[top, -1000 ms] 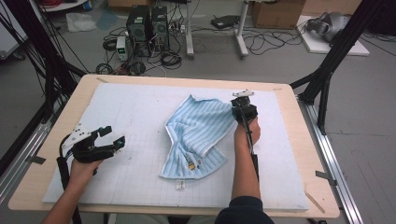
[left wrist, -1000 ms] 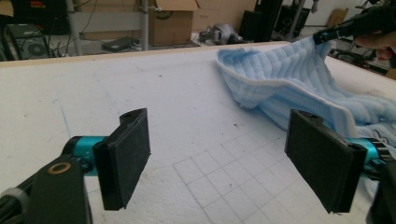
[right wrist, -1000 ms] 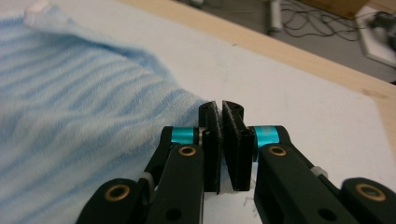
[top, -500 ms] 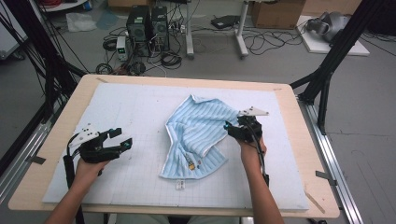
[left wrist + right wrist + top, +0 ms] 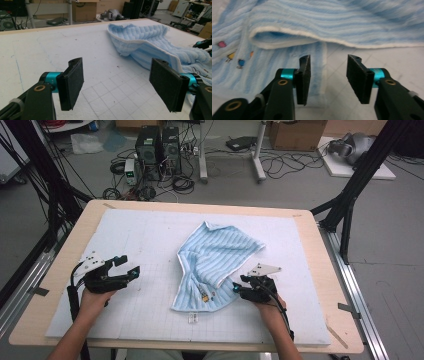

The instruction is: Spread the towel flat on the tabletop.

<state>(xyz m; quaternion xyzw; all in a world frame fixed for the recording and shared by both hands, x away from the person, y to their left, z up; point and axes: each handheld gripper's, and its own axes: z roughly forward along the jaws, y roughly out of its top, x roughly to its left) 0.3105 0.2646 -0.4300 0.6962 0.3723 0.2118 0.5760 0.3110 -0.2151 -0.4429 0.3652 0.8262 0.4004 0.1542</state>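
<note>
Two grippers are in play over the white gridded mat (image 5: 150, 240), and a crumpled light-blue striped towel (image 5: 215, 265) lies between them, a little right of the mat's middle. The towel is bunched and folded over on itself, its white-edged hem (image 5: 287, 41) curling up into a soft lip, with a small cartoon print (image 5: 204, 294) showing near its lower end.

Over on the right, the right gripper (image 5: 239, 290) sits low at the towel's lower right edge, held in the person's right hand (image 5: 267, 306). From the right gripper view, the right gripper's jaws stand apart, nothing between them, and they straddle the towel's white border where cloth meets bare mat. The folded lip of the towel lies just ahead of the jaw tips. No grip on the fabric here; whether the jaws touch it I cannot tell.

On the other side, the left gripper (image 5: 127, 265) is held in the left hand (image 5: 92, 297) well apart from the towel, over bare mat. In the left gripper view its jaws are spread wide and empty, pointing across the grid toward the towel's near fold (image 5: 140, 47).

The mat covers a wooden table (image 5: 320, 250), with computer towers (image 5: 157, 145) and cables (image 5: 285, 162) on the floor beyond its far edge.
</note>
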